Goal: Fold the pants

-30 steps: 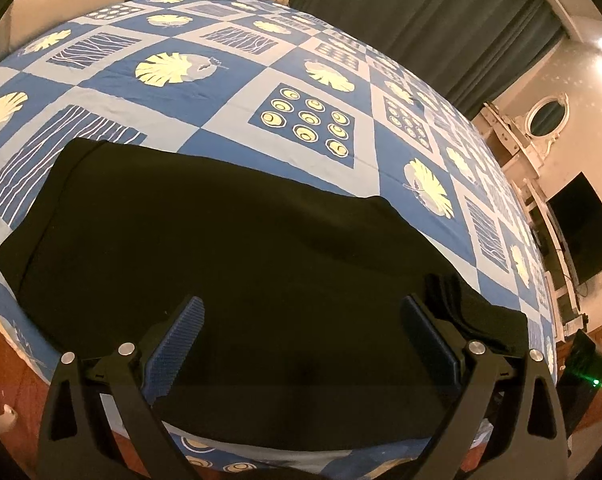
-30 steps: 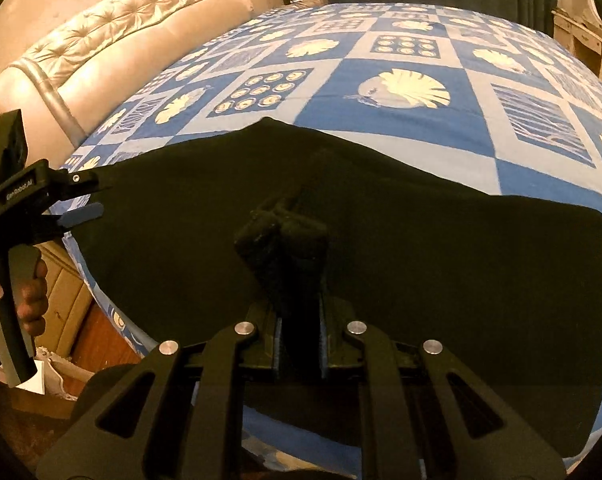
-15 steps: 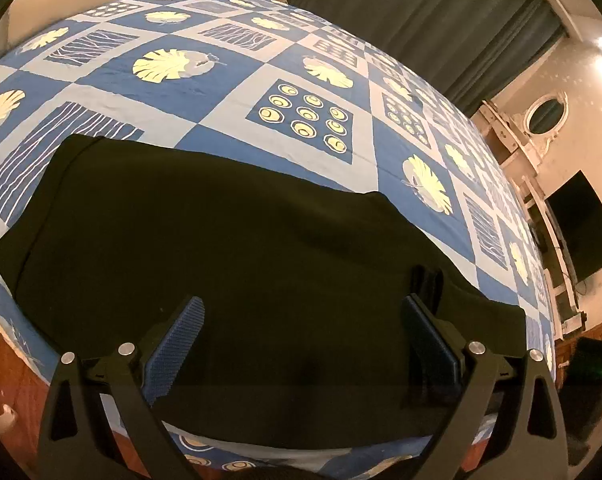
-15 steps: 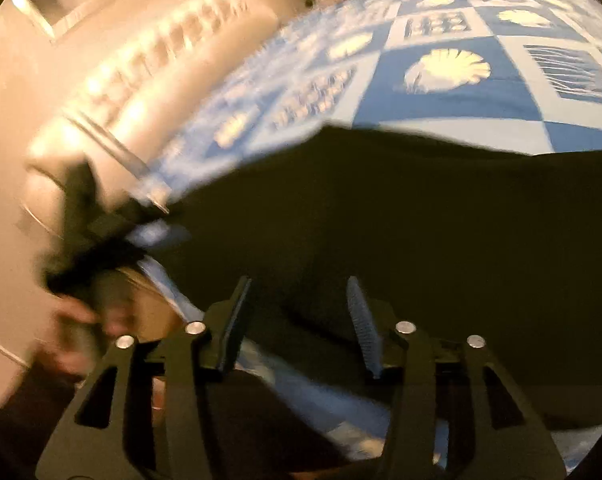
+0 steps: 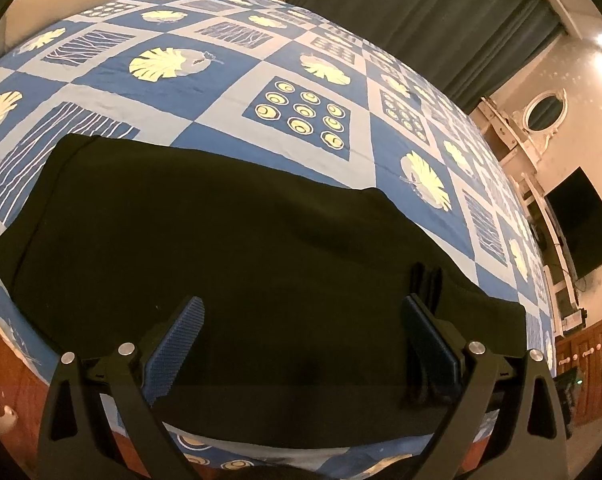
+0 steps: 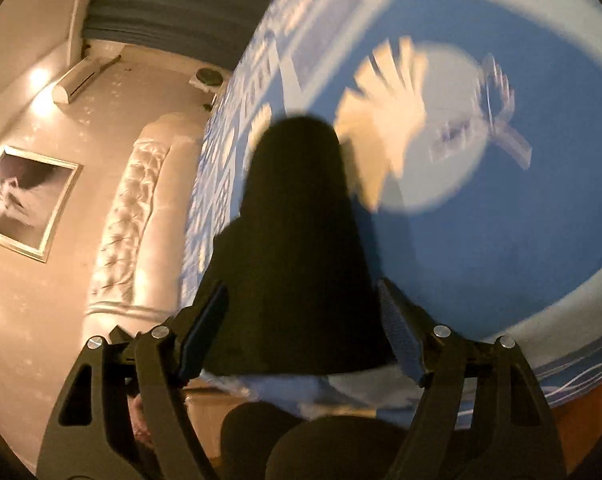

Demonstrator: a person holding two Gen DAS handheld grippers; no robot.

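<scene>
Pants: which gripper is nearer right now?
Right, probably. The right gripper is open and low, straddling the narrow end of the pants; the left gripper is open, hovering higher over their middle.

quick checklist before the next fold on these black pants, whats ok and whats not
1. Pants lying flat on the bedspread: ok in the left wrist view.
2. Left claw open, gripping nothing: ok.
3. Right claw open, black fabric between its fingers ungripped: ok.
4. Right wrist view sharp enough to aim: not ok, blurred.
5. Near pants edge on the bed: cannot tell, claws hide it.
</scene>
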